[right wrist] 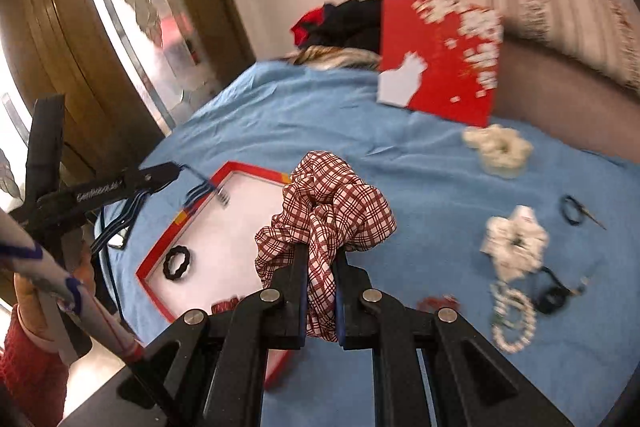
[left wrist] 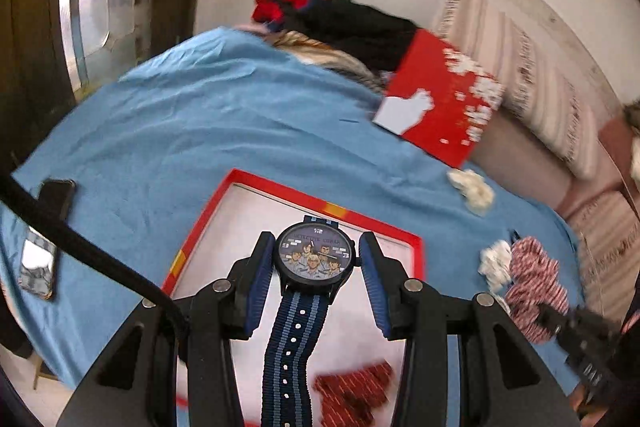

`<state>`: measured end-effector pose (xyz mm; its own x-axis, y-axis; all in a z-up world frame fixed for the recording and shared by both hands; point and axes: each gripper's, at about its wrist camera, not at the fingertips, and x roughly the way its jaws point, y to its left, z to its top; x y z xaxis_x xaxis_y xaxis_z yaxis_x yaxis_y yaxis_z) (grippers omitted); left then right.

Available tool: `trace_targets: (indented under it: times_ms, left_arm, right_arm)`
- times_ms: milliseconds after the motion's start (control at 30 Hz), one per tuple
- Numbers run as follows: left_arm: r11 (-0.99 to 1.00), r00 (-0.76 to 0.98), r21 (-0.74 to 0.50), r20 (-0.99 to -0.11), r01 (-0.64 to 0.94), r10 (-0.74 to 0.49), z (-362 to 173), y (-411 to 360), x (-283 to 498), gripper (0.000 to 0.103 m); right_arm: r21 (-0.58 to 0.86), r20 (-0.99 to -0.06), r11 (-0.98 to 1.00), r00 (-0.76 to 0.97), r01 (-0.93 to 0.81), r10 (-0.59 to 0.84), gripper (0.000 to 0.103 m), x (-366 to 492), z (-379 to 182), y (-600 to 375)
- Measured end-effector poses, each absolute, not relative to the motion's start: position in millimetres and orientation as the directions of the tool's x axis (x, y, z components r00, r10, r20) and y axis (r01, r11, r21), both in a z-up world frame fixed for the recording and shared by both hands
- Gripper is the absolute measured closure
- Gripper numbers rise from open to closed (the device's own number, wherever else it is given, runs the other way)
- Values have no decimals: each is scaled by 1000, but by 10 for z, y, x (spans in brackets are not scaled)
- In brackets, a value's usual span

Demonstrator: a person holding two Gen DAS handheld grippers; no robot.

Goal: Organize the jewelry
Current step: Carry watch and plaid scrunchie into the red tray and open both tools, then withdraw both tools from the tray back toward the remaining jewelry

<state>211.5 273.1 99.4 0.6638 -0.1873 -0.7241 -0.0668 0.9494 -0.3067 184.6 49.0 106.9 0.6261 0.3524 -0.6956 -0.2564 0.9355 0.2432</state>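
Both hands are mid-carry over the bed (right wrist: 280,115), bringing pieces to the red-rimmed tray (left wrist: 256,183). The left gripper (left wrist: 316,259) has its fingers part open, clamped on the watch (left wrist: 316,255) at lower centre. The right gripper (right wrist: 320,267) is pinched nearly closed on a checked scrunchie (right wrist: 328,203). Next, I judge: lower each into the tray and release, clear of the black ring (right wrist: 178,263).
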Motion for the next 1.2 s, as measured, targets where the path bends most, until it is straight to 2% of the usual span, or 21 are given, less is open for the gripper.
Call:
trace_targets:
  times_ms: [167, 467, 767, 867, 900, 967, 1200]
  left_arm:
    - [940, 650, -317, -742, -124, -164, 690, 2961, 2553, 61]
    - [956, 542, -228, -835, -185, -94, 36, 3016, 2885, 61]
    - [956, 524, -206, -849, -209, -68, -60, 3052, 2866, 61]
    - [953, 549, -227, -832, -203, -81, 77, 3056, 2802, 61]
    - [952, 555, -230, -827, -200, -84, 125, 3059, 2785, 60]
    - [953, 570, -229, -818, -198, -78, 236, 3054, 2711, 57]
    - [962, 630, -201, -776, -187, -39, 704, 2943, 2309, 55]
  right_arm:
    - [255, -734, 934, 579, -250, 356, 92, 2370, 762, 774]
    - [320, -800, 922, 460, -218, 386, 92, 2847, 102, 1051]
    - [308, -818, 925, 434, -225, 378, 91, 2949, -94, 1218]
    - [287, -820, 929, 441, -234, 364, 86, 2973, -66, 1277]
    - [280, -819, 930, 445, -240, 361, 77, 2964, -36, 1288]
    - [275, -811, 929, 459, -249, 363, 67, 2916, 43, 1282]
    - [205, -765, 935, 549, -288, 337, 60, 2494, 521, 1017]
